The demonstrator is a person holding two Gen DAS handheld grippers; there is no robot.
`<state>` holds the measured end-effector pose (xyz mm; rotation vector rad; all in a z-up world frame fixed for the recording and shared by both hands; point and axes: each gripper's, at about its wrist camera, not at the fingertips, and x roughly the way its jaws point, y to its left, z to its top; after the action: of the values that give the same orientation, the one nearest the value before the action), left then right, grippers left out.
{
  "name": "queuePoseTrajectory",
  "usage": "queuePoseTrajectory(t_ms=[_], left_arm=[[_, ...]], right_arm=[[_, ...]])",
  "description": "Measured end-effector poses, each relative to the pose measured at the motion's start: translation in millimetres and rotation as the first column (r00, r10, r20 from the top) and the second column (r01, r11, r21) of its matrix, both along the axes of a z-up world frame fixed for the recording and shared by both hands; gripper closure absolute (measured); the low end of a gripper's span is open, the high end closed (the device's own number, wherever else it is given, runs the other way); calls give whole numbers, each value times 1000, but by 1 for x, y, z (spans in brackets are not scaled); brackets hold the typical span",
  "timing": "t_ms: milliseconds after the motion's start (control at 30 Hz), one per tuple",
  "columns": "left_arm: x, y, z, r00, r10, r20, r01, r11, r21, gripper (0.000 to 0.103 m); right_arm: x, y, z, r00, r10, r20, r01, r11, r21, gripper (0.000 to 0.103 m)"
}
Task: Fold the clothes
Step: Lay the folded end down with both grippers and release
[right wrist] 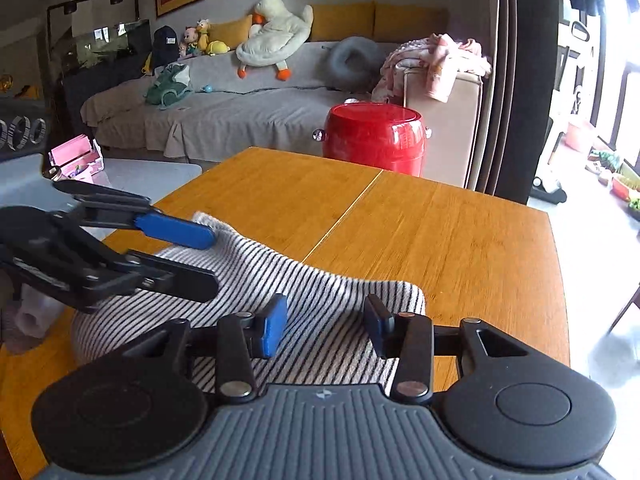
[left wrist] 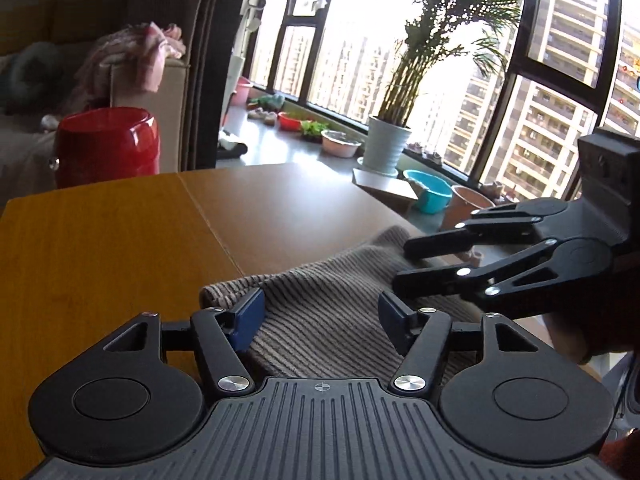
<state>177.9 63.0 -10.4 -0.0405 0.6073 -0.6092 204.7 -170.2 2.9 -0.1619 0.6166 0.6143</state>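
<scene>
A striped knit garment [left wrist: 320, 312] lies bunched on the wooden table [left wrist: 120, 248]; it also shows in the right wrist view [right wrist: 312, 308]. My left gripper [left wrist: 322, 314] is open, its blue pads on either side of the cloth just above it. My right gripper [right wrist: 326, 326] is open over the garment's near right part. In the left wrist view the right gripper [left wrist: 404, 266] reaches in from the right over the cloth's far edge. In the right wrist view the left gripper [right wrist: 212, 258] reaches in from the left, jaws apart over the cloth's left end.
A red drum-shaped stool [right wrist: 374, 138] stands beyond the table's far edge, with a grey sofa [right wrist: 224, 108] behind it. A potted palm [left wrist: 400, 120] and basins [left wrist: 428, 190] sit by the window. The table [right wrist: 440, 232] has a centre seam.
</scene>
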Motion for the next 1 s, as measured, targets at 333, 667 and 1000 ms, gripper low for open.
queuePoseTrajectory(t_ms=[333, 667, 1000], left_arm=[[-10, 12, -7, 1000, 9, 11, -9, 1000, -18, 36], [-13, 10, -10, 1000, 13, 22, -13, 1000, 14, 35], [-15, 13, -13, 1000, 6, 17, -6, 1000, 5, 30]], right_arm=[[-47, 0, -17, 996, 65, -65, -62, 997, 51, 51], [-42, -8, 10, 999, 34, 17, -35, 995, 97, 50], [56, 14, -16, 985, -82, -149, 99, 989, 108, 50]])
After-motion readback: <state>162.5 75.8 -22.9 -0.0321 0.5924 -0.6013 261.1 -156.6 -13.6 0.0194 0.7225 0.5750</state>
